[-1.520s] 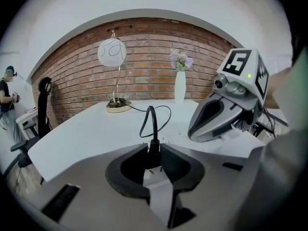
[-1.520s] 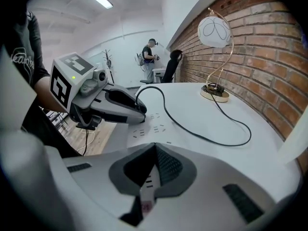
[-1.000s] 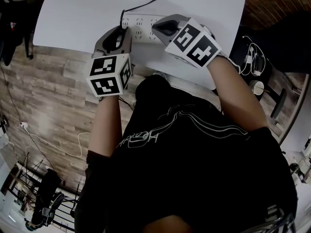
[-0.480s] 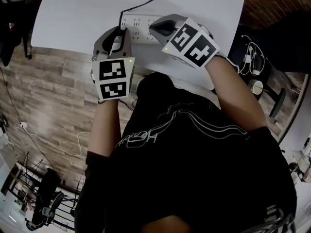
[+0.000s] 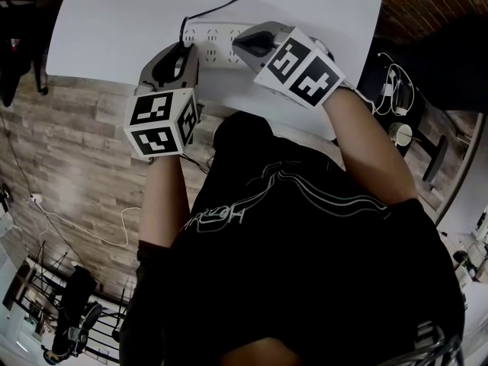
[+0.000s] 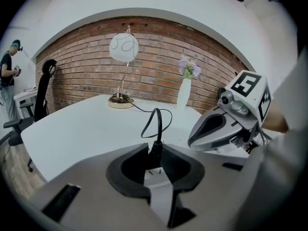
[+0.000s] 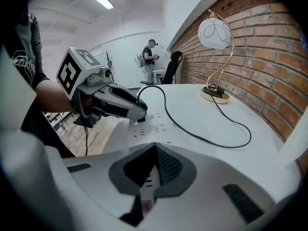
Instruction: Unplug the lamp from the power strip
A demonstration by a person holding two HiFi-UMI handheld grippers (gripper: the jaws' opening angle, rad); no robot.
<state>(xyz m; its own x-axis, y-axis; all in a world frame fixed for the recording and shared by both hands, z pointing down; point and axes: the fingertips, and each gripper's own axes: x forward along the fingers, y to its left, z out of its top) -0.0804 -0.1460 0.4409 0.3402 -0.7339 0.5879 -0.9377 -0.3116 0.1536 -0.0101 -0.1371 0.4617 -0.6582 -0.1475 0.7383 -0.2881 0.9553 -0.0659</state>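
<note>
Plug, small and black [image 6: 155, 149], is pinched in the left claw [image 6: 153, 156], right at the long white power strip [image 5: 221, 40] by the white surface's [image 5: 114, 21] near edge. It looks nearly pulled out. Right claw [image 7: 152, 147], closed and empty, rests on the strip.

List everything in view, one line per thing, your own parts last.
table: one, white, under everything
power strip: one, white, near the table's front edge
plug: one, black, at the strip's end
cord: one, black, from plug across the table to lamp
lamp: one, white globe on gold stand, on the table by the wall
vase: one, white, purple flowers, along the wall from the lamp
brick wall: one, red-brown, behind the table
office chair: one, black, at the table's far end
person: one, dark top, background
left hand-held gripper: one, grey, shut on the plug
right hand-held gripper: one, grey, jaws together over the strip
</note>
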